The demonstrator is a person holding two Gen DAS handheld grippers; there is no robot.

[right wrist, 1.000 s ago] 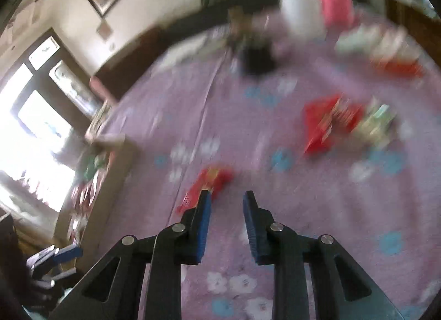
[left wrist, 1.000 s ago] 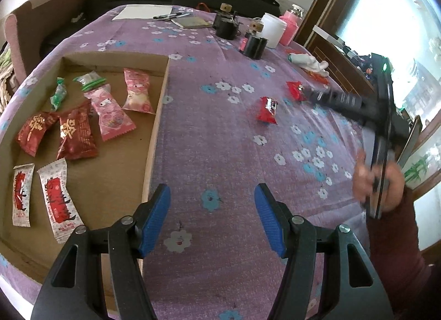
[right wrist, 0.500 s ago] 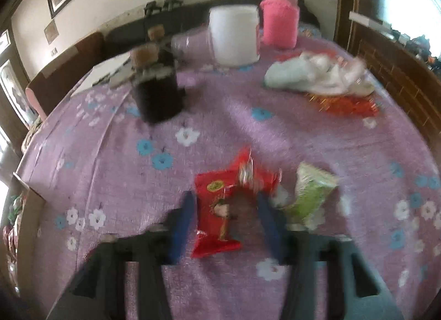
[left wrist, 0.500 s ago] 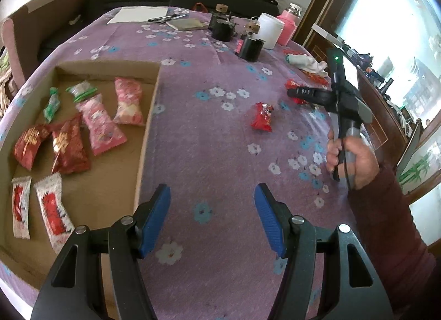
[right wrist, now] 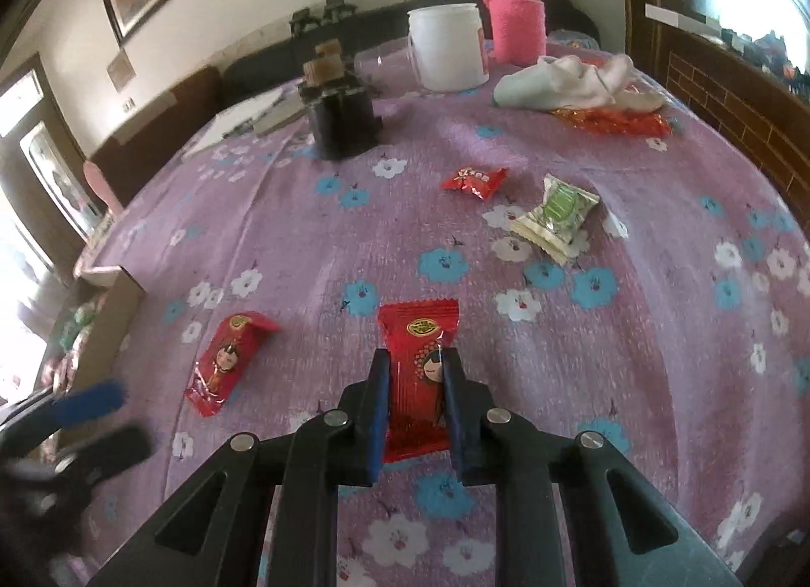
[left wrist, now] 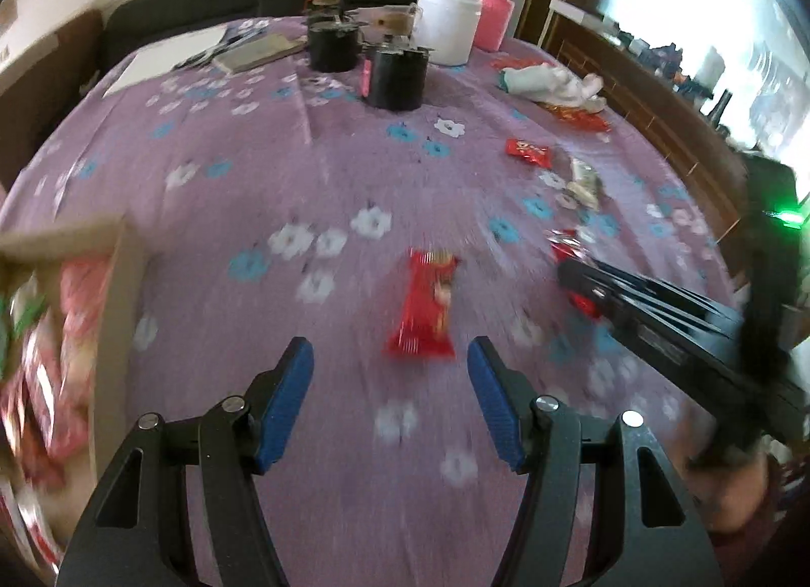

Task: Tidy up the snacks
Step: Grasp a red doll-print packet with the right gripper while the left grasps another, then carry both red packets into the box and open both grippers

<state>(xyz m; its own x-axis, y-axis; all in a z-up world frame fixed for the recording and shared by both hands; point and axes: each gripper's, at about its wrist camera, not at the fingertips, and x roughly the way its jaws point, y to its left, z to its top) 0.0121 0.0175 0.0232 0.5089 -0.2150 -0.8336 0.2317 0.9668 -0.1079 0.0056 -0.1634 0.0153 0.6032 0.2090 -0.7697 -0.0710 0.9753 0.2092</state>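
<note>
My right gripper [right wrist: 415, 384] is shut on a red snack packet [right wrist: 419, 374] with a girl's face, held just over the purple flowered tablecloth [right wrist: 658, 334]. My left gripper [left wrist: 390, 374] is open and empty, with a second red packet [left wrist: 425, 308] lying just beyond its blue pads; that packet also shows in the right wrist view [right wrist: 228, 359]. A small red candy [right wrist: 473, 180] and a green-and-white packet [right wrist: 557, 217] lie farther back. The cardboard tray [left wrist: 116, 313] at the left holds several pink and red packets [left wrist: 76, 293].
Two black jars [left wrist: 395, 76], a white tub [left wrist: 448, 28], a pink-sleeved bottle [left wrist: 493, 12], a white cloth [left wrist: 552, 81] and papers [left wrist: 167, 55] stand at the table's far end. A wooden ledge [left wrist: 658, 116] runs along the right edge.
My right gripper has closed on the red packet with the girl's face. My left gripper has swung right and forward from the tray toward the other red packet.
</note>
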